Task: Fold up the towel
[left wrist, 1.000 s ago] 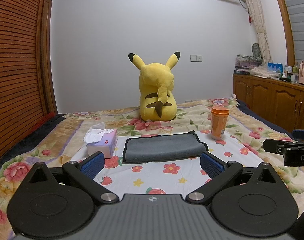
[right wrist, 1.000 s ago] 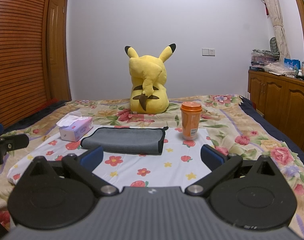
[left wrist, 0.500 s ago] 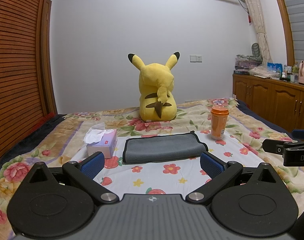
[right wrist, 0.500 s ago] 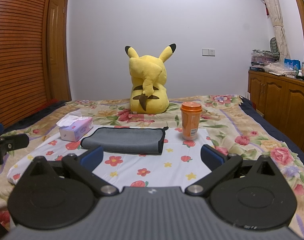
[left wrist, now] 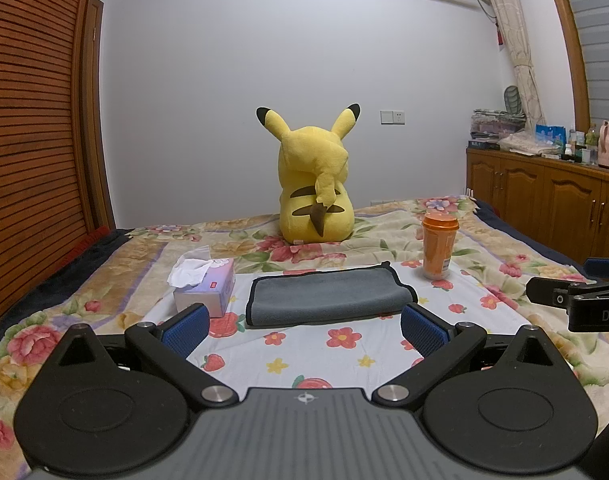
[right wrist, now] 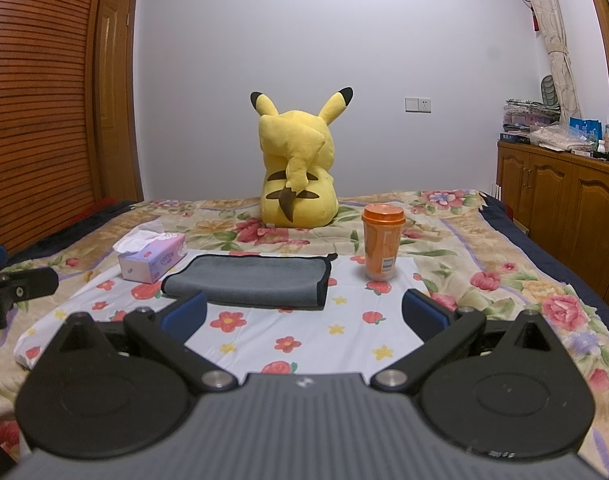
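Note:
A grey towel (left wrist: 328, 296) with a dark edge lies folded flat on a white flowered cloth (left wrist: 316, 352) on the bed; it also shows in the right wrist view (right wrist: 252, 282). My left gripper (left wrist: 304, 330) is open and empty, held above the cloth just short of the towel's near edge. My right gripper (right wrist: 304, 314) is open and empty, also short of the towel and a little to its right. Each gripper shows at the edge of the other's view.
A tissue box (left wrist: 206, 290) sits left of the towel. An orange lidded cup (left wrist: 438, 246) stands at its right. A yellow plush toy (left wrist: 314, 196) sits behind. Wooden cabinets (left wrist: 552, 200) line the right wall, a slatted wardrobe (left wrist: 28, 140) the left.

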Motion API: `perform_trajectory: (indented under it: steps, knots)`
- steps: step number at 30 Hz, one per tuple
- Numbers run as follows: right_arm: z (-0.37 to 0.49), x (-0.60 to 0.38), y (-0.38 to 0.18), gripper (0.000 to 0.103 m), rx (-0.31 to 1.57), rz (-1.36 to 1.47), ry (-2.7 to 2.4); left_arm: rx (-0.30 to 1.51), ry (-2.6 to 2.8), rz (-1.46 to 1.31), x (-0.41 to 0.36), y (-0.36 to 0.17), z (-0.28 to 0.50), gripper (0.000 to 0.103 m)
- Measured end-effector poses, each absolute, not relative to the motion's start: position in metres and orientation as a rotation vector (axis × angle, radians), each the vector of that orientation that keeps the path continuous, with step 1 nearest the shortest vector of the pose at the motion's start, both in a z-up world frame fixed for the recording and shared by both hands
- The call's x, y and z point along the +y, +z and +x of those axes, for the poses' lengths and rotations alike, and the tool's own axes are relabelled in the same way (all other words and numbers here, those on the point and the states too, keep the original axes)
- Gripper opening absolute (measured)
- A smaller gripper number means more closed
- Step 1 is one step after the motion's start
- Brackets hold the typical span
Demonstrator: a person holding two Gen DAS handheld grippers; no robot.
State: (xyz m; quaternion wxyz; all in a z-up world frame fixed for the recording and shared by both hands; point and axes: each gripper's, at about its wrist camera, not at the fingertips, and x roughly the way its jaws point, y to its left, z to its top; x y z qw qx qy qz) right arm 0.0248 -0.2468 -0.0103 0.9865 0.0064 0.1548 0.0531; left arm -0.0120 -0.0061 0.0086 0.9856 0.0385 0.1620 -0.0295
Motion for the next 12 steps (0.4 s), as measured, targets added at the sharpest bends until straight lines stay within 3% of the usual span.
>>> perform_trajectory:
  steps: [12]
  knots:
    - [0.0246, -0.2467, -0.0103, 0.103, 0.311, 0.012, 0.107, 0.326, -0.059, 0.076, -0.0071, 0.0086, -0.0126, 0.103]
